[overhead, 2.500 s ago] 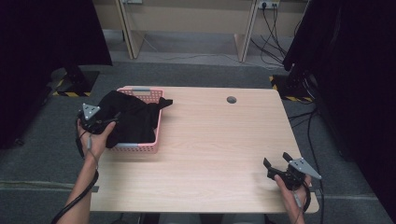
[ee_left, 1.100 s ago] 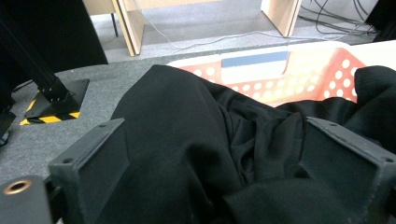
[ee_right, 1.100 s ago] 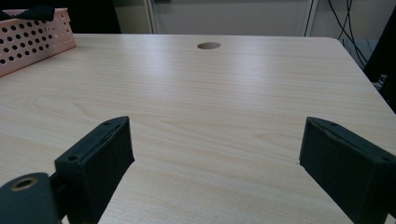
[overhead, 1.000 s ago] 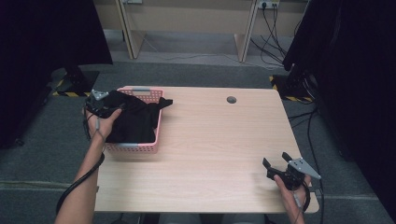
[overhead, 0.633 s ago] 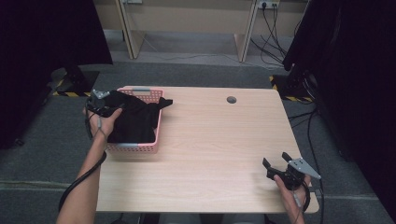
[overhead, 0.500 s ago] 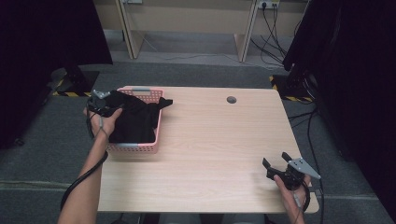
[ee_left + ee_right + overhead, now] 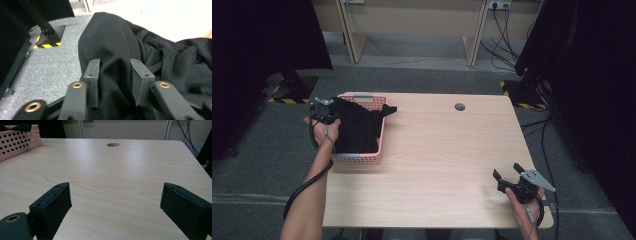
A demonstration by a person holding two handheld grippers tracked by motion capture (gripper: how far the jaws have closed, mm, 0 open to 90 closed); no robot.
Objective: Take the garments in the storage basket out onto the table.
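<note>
Your left fingers (image 7: 117,82) have just been closing, and a fold of the black cloth (image 7: 130,50) now sits bunched between the two pads, which press in on it from both sides. That cloth lies heaped in the pink basket (image 7: 362,156) at the left end of the tabletop (image 7: 447,165), with one corner draped over the basket's far right rim. So you are at the grasp itself: the left gripper (image 7: 326,119) has its hold at the basket's left edge, and the lift out has not begun.

Next, I judge, you need a firm pinch and a rise high enough for the trailing cloth to clear the rim without dragging the basket.

Your right gripper (image 7: 512,181) rests near the tabletop's near right corner, its fingers (image 7: 52,205) spread wide with nothing between them.
</note>
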